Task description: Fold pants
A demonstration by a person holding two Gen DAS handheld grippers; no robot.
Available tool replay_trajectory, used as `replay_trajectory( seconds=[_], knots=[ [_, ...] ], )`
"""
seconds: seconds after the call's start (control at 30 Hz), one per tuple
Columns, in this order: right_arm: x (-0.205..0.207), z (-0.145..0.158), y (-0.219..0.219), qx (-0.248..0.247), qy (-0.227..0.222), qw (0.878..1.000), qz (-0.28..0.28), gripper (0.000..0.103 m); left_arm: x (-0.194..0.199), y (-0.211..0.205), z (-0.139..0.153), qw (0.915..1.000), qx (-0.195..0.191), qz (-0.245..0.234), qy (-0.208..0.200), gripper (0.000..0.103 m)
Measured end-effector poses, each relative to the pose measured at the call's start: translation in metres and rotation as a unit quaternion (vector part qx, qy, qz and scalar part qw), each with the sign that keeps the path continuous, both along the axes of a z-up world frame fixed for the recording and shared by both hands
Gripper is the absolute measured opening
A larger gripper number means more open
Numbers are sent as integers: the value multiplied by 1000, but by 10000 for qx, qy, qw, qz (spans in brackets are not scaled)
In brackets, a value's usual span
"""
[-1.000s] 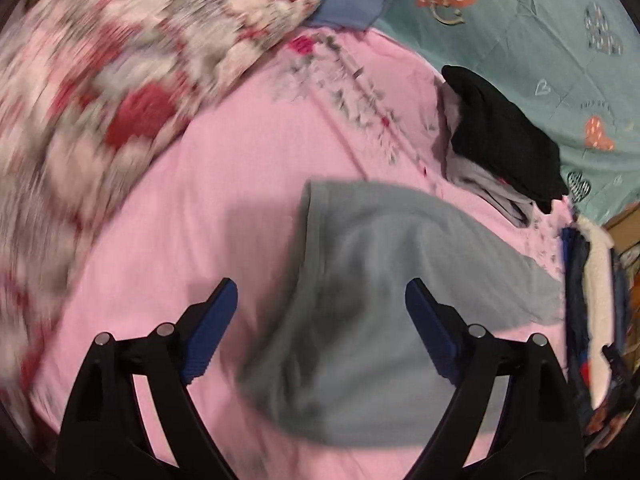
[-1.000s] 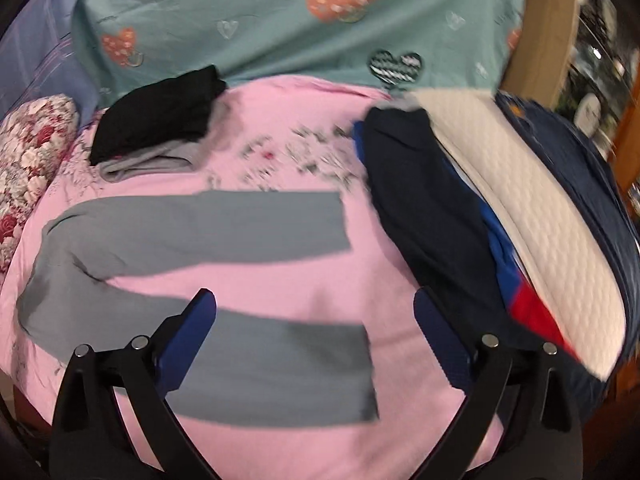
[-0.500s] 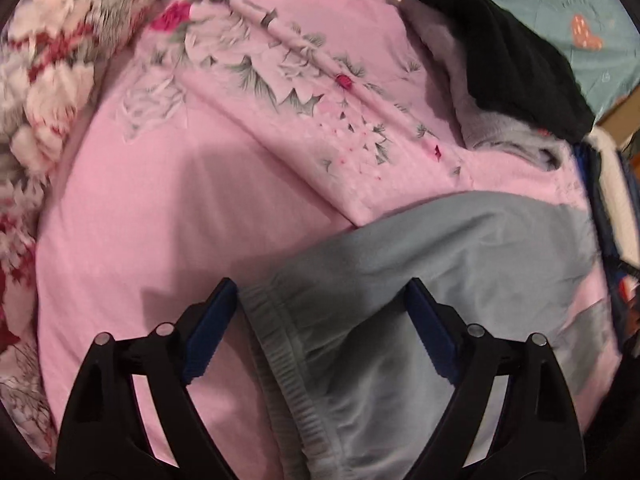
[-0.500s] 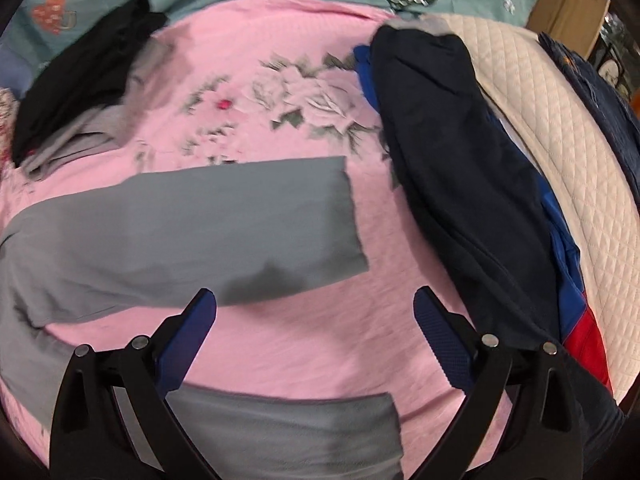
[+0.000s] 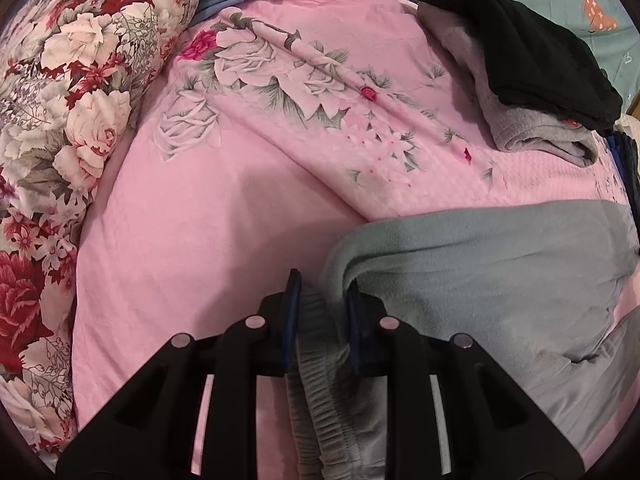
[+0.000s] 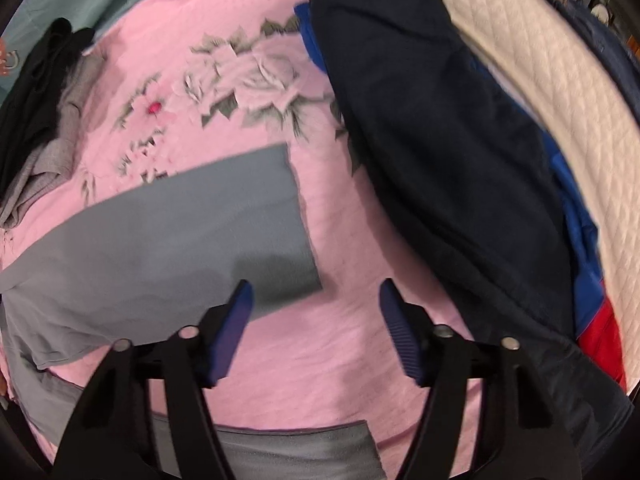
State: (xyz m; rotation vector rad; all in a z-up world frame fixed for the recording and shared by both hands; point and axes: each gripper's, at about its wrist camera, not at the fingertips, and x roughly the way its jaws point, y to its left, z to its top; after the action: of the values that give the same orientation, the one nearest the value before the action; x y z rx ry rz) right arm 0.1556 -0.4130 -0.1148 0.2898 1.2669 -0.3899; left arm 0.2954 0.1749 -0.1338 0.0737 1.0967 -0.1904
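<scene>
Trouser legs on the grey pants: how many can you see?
2: the far leg lies flat across the pink sheet; the near leg shows at the bottom, partly hidden by the gripper.

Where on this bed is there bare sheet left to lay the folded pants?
Bare pink sheet lies between the floral pillow and the grey pants; a smaller strip lies between the pant legs. Crowded: the black and grey clothes pile and the navy jacket.

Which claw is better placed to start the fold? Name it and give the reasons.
Left. The left claw has just closed on the ribbed elastic waistband of the grey fleece pants, ready to lift. The right claw, jaws closing, hovers over bare pink bedsheet, gripping nothing.
</scene>
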Motion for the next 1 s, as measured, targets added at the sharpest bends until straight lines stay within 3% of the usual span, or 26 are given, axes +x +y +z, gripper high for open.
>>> replay_trajectory(
  seconds=[0.1, 0.13, 0.17, 0.2, 0.27, 0.4, 0.47, 0.57, 0.6, 0.67, 0.73, 0.83, 0.9, 1.0],
  knots=[
    [7, -16, 1, 163, 95, 9998, 80, 57, 0, -1, 0, 10000, 6, 76, 31, 22],
    [8, -15, 3, 80, -22, 9999, 122, 25, -1, -2, 1, 9999, -2, 103, 43, 22],
    [10, -13, 6, 200, -223, 9992, 283, 6, -1, -2, 1, 9999, -40, 127, 90, 22],
    [11, -12, 8, 358, -285, 9983, 349, 6, -2, -3, 2, 9998, -66, 131, 120, 22],
    [9, -4, 10, 36, -412, 9989, 228, 6, -9, -6, 4, 9999, -33, 82, 105, 22],
    [-7, 21, 8, -99, -706, 9974, 57, 6, -19, -10, 5, 10000, -2, -17, 31, 22],
    [-12, 21, 6, -85, -614, 9981, 47, 6, -15, -7, 0, 10000, -40, 51, 55, 22],
    [-11, -2, 10, -117, -145, 9998, 99, 6, -9, -4, 1, 9998, -115, 82, 144, 26],
    [-11, -8, 14, -221, -102, 9996, 151, 8, -9, -4, 3, 9997, -126, 55, 187, 28],
    [-10, -6, 25, -731, 84, 9970, 227, 45, -11, 0, 13, 9997, -113, 39, 221, 71],
    [-13, 10, 36, -828, 55, 9960, 328, 47, -19, 8, 36, 9995, -271, -34, -124, 79],
    [-29, 57, 66, -612, -554, 9943, 668, 52, -19, 16, 65, 9987, -320, -142, -367, 86],
    [-44, 87, 95, -206, -1030, 9889, 1049, 54, -8, 16, 72, 9982, -410, -347, -270, 87],
    [-55, 104, 133, 323, -1383, 9791, 1455, 54, 11, 14, 63, 9954, -658, -696, 25, 87]
  ],
)
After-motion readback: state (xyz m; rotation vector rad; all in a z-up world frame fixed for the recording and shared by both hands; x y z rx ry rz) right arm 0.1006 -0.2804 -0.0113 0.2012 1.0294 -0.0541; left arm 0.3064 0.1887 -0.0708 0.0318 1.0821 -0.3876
